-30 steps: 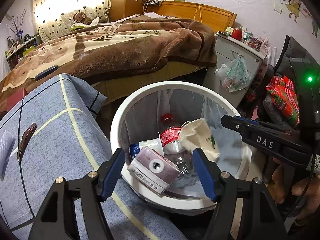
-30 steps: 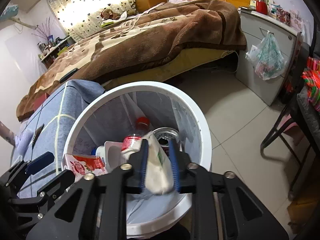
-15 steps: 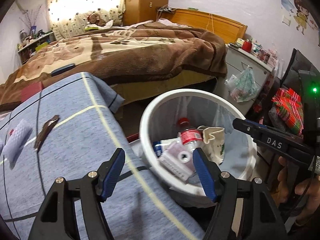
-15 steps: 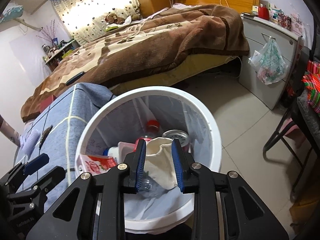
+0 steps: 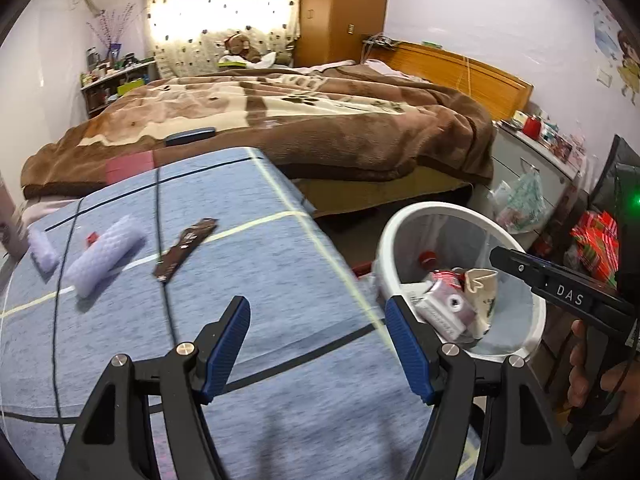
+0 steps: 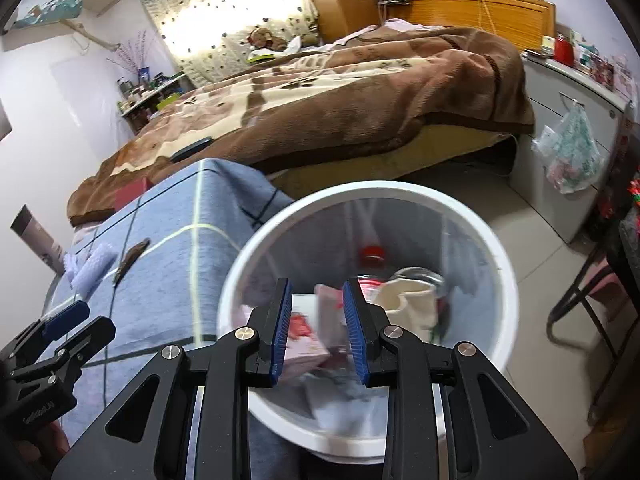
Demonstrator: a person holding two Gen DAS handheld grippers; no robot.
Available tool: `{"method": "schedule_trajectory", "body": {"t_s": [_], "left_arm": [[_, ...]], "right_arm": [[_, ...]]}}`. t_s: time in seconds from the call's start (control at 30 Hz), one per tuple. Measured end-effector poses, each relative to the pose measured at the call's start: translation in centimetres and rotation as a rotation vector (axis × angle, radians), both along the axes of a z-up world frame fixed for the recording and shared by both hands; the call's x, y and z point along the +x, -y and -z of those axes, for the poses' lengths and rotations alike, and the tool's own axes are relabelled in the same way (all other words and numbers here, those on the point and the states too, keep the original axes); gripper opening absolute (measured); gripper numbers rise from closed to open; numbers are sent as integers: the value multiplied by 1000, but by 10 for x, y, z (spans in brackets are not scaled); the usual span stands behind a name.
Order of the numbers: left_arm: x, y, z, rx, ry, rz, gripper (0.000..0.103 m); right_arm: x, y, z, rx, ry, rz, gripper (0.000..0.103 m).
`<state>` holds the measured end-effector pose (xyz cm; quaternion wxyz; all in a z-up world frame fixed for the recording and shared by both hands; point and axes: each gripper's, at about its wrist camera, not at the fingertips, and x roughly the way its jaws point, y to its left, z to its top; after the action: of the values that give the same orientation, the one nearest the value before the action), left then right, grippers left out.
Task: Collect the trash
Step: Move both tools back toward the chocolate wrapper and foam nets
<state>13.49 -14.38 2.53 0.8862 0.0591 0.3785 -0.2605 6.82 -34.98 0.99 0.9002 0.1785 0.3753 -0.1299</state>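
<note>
**Blue cloth still holds trash; bin sits at its corner**

Blue-grey checked cloth (image 5: 280, 264) covers the table under my left gripper (image 5: 318, 344), whose blue-padded jaws stand wide with nothing between them. On the cloth lie a dark brown flat wrapper (image 5: 186, 248) and, to its left, two pale lilac textured rolls (image 5: 105, 254), with a small red scrap between them. My right gripper (image 6: 314, 328) hangs above the white round plastic bin (image 6: 496, 248); its jaws are narrow and grip nothing. The bin stands on the floor just beside the table's corner. Inside it I see a cream crumpled paper cup (image 6: 410, 298), a red-capped clear bottle (image 6: 372, 254) and a pink carton (image 5: 448, 310).
</note>
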Motion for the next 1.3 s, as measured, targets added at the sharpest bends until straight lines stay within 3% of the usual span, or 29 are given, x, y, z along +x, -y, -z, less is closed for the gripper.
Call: {"method": "schedule_trajectory", "body": {"t_s": [0.33,0.43,0.8,1.3], "left_arm": [[15,-64,-1,-9,10,-129,72],[21,-84,-1,-10,11,-167,72],[51,-145,4,-13,9,-265,72],[114,-167,26,-2,-36,-245,72]], "right_arm": [[27,-47,-5,-20,18,-92,31],[36,-61,-5,-17,19,-124,44],[79,-112,3,-25,-12,-219,44],[143,-166,24,-41,-62,-318,44]]}}
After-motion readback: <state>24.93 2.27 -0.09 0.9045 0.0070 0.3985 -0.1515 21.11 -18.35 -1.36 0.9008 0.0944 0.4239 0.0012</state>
